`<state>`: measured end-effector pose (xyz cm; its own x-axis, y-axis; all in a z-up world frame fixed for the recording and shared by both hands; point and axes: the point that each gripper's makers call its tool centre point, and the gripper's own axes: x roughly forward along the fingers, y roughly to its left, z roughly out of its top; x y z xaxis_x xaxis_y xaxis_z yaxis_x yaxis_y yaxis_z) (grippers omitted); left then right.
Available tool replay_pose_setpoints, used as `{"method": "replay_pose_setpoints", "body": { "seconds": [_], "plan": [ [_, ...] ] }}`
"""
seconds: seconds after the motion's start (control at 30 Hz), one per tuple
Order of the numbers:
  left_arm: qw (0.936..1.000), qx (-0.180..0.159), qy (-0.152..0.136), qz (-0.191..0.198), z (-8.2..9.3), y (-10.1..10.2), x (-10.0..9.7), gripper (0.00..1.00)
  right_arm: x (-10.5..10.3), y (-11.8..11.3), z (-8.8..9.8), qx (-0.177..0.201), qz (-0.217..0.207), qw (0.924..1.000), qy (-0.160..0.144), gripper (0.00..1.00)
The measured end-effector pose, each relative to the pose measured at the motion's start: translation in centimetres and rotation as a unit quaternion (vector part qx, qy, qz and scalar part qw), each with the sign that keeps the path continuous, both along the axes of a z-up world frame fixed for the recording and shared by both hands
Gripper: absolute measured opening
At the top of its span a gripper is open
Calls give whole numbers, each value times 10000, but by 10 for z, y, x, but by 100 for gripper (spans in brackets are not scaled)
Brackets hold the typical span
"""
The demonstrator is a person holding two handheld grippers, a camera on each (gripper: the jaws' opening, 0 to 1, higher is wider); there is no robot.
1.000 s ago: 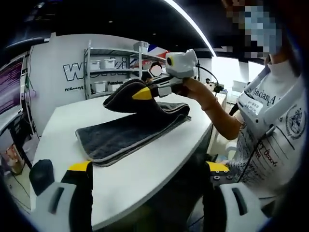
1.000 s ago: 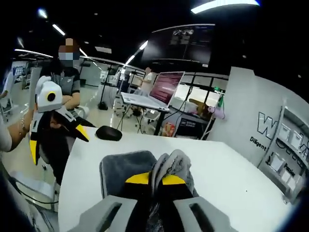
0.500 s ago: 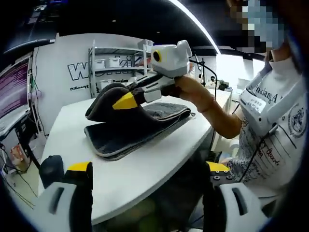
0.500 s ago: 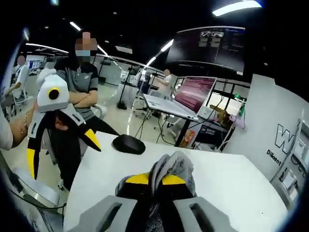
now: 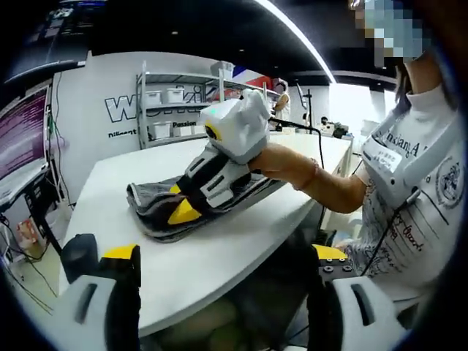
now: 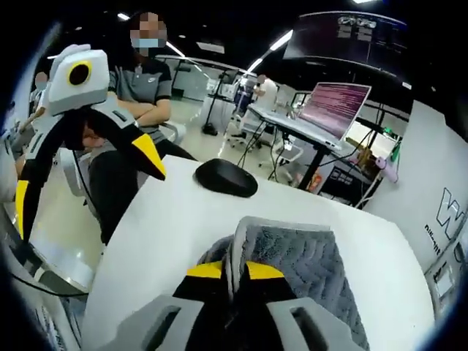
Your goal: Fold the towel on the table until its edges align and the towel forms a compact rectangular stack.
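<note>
Grey towel lies folded on the table. Right gripper pinches its edge; left gripper, at nine o'clock, gapes.

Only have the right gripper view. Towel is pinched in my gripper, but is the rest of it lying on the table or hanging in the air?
Observer: In the left gripper view the towel lies on the table in flat layers; nothing hangs.
Operator: How is the right gripper angled?
Observer: The right gripper tilts steeply down, with its tips at the towel's end nearest the mouse.
Operator: Does the towel overhang the table?
Observer: No, bare table shows between the towel and the near edge.
</note>
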<state>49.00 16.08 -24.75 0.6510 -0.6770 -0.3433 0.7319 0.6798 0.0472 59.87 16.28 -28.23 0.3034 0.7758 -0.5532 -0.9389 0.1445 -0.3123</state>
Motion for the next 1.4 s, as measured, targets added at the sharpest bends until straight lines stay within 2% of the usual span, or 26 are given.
{"method": "replay_pose_setpoints", "body": {
  "seconds": [0.13, 0.3, 0.37, 0.47, 0.57, 0.7, 0.8, 1.0, 1.13, 1.33, 1.4],
  "plan": [
    [10000, 13, -7, 0, 1, -1, 0, 99, -8, -2, -5, -162, 146, 9993, 288, 25],
    [10000, 10, 19, -12, -2, -3, 0, 99, -11, -4, -2, -204, 202, 9994, 214, 33],
    [10000, 4, 42, -43, -3, -5, 0, 99, -11, -5, 0, -195, 179, 9994, 227, 42],
    [9999, 41, 53, -99, -3, -8, 1, 99, -7, -11, 8, -76, -21, 9997, 225, 59],
    [9999, 51, 54, -123, -3, -10, 3, 99, -2, -22, 17, -9, -182, 9997, 165, 70],
    [9998, 73, 66, -166, -3, -14, 6, 99, -5, -40, 33, 309, -299, 9984, 365, 81],
    [9997, 83, 52, -209, -1, -18, 8, 99, -7, -60, 35, 298, -383, 9976, 492, 88],
    [9995, 95, 9, -288, 1, -28, 15, 99, -7, -108, 37, 375, -704, 9952, 575, 92],
    [9991, 86, -6, -409, 3, -40, 20, 99, -9, -148, 33, 286, -892, 9939, 588, 99],
    [9981, 131, 23, -600, 3, -57, 30, 99, -11, -201, 27, 223, -1169, 9900, 753, 99],
    [9977, 104, 26, -663, 4, -61, 31, 99, -10, -228, 25, 268, -1428, 9860, 821, 99]
  ]
}}
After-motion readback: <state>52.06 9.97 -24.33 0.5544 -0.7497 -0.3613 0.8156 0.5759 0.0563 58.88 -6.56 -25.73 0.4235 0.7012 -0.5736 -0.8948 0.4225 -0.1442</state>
